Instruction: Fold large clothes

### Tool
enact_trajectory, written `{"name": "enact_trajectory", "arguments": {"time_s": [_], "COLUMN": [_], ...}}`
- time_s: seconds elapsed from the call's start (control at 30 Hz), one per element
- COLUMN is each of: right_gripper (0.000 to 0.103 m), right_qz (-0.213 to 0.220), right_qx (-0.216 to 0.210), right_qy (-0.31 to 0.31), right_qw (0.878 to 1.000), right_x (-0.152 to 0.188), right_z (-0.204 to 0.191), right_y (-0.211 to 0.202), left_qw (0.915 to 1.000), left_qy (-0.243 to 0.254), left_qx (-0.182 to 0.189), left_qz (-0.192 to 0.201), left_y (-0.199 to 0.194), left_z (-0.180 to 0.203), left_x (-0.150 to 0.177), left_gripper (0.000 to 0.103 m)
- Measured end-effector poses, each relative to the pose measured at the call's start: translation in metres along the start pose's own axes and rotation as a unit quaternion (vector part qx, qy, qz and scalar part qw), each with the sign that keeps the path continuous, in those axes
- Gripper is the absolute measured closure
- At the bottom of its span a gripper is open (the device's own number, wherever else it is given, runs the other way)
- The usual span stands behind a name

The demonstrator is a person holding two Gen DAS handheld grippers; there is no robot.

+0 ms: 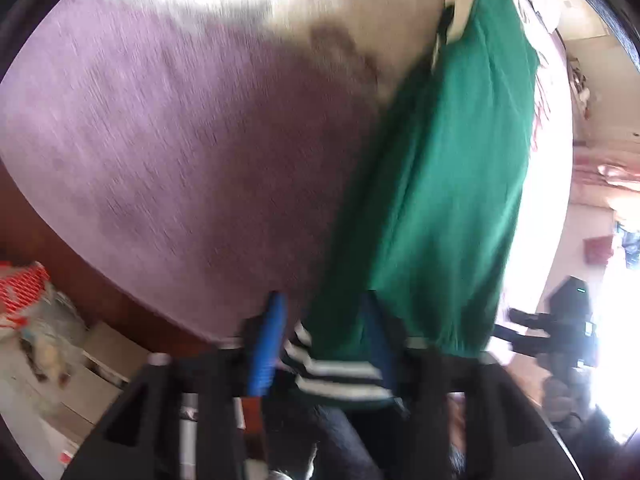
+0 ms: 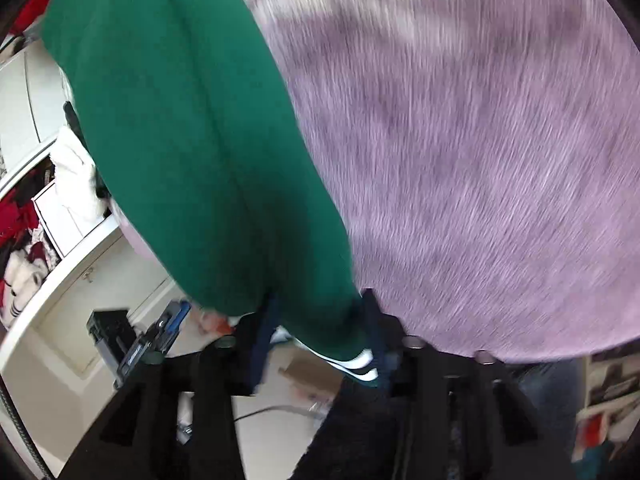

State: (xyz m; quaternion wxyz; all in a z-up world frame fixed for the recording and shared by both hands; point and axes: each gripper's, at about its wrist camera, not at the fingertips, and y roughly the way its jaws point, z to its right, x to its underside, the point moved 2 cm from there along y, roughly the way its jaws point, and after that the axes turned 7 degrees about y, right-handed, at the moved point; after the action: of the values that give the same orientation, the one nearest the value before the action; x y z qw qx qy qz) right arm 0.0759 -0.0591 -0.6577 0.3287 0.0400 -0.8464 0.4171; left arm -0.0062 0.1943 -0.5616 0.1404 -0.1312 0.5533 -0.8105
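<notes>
A green garment (image 1: 448, 184) with a black-and-white striped hem (image 1: 340, 376) stretches over a purple bed cover (image 1: 180, 140). My left gripper (image 1: 326, 320) has its blue fingers (image 1: 268, 340) on either side of the striped hem, with cloth between them. In the right wrist view the same green garment (image 2: 192, 140) runs down to my right gripper (image 2: 320, 320), whose dark blue fingers (image 2: 264, 340) sit around a striped edge (image 2: 352, 364). Both views are motion-blurred. The other gripper (image 1: 560, 332) shows at the right of the left wrist view.
The purple cover (image 2: 480, 160) fills most of both views. White cupboards with piled clothes (image 2: 48, 208) stand left in the right wrist view. Boxes and a red-and-white bag (image 1: 24, 292) lie on the floor at lower left. A bright window glares at right.
</notes>
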Motion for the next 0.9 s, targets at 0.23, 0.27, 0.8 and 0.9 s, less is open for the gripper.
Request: {"name": "enact_trajectory", "arguments": {"time_s": [0.23,0.27,0.8,0.9], "right_gripper": [0.035,0.035,0.049,0.049], "right_qz": [0.107,0.127,0.195,0.238], "right_qx": [0.036,0.038,0.136,0.116], "right_qy": [-0.04,-0.048,-0.167,-0.205], "right_qw": [0.993,0.99,0.957,0.942], "right_x": [-0.06,-0.076,-0.273,-0.264], "right_z": [-0.063,-0.078,-0.281,-0.314], "right_y": [-0.062,-0.071,-0.059,-0.092], "left_qw": [0.9881,0.9841,0.9785,0.9772], "left_qy": [0.099,0.117,0.177,0.185], "left_qx": [-0.008,0.003,-0.079,-0.054], "left_qz": [0.118,0.133,0.072,0.089], "left_y": [-0.014,-0.01,0.117,0.09], "left_z": [0.105,0.13,0.194,0.192], "left_x": [-0.167,-0.197,-0.426,-0.417], "left_gripper": [0.042,0.042,0.036,0.036]}}
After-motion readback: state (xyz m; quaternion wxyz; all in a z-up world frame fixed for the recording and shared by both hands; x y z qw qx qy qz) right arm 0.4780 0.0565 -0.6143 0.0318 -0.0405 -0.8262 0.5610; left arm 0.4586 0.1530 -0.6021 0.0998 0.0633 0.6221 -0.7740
